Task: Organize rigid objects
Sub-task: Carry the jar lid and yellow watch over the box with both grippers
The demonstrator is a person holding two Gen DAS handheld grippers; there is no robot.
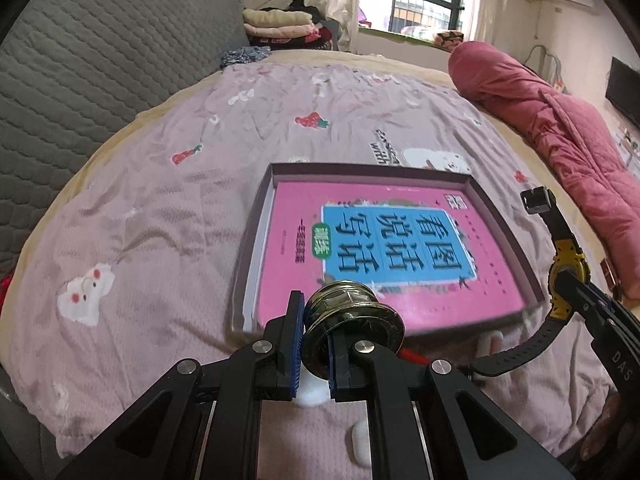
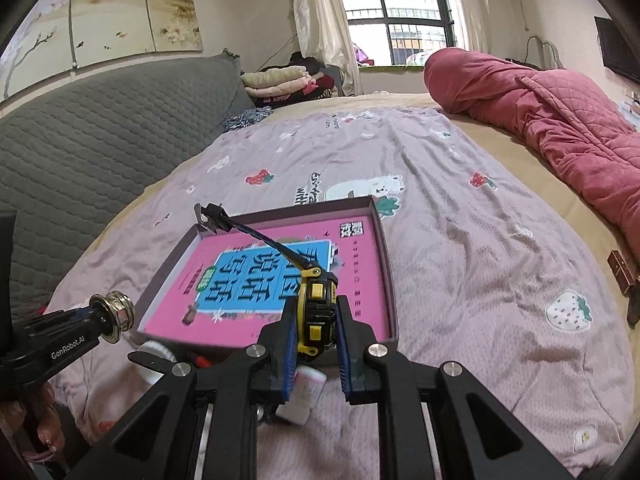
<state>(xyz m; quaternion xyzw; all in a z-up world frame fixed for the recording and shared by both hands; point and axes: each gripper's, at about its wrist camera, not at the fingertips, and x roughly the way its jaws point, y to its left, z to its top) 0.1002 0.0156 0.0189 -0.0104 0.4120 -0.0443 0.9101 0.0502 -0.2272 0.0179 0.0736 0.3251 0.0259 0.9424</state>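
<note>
My left gripper (image 1: pixel 314 320) is shut on a brass-coloured round metal piece (image 1: pixel 352 320), shaped like a small spool, held above the bed just in front of the tray's near edge. My right gripper (image 2: pixel 316 320) is shut on the case of a yellow and black wristwatch (image 2: pixel 316 312), its strap sticking forward over the tray. A shallow purple-walled box tray (image 1: pixel 256 240) lies on the bedspread with a pink book (image 1: pixel 288 264) flat inside. The right wrist view shows the left gripper (image 2: pixel 94 316) with the metal piece (image 2: pixel 116 314) at the tray's (image 2: pixel 384 264) left corner.
Small white objects (image 1: pixel 360 444) (image 2: pixel 304 396) and a red item (image 1: pixel 414 356) lie on the bedspread below the grippers. A rolled pink quilt (image 2: pixel 540 120) lines the right side, and a grey padded headboard (image 2: pixel 100 140) the left. A small brown box (image 2: pixel 622 272) lies at the far right.
</note>
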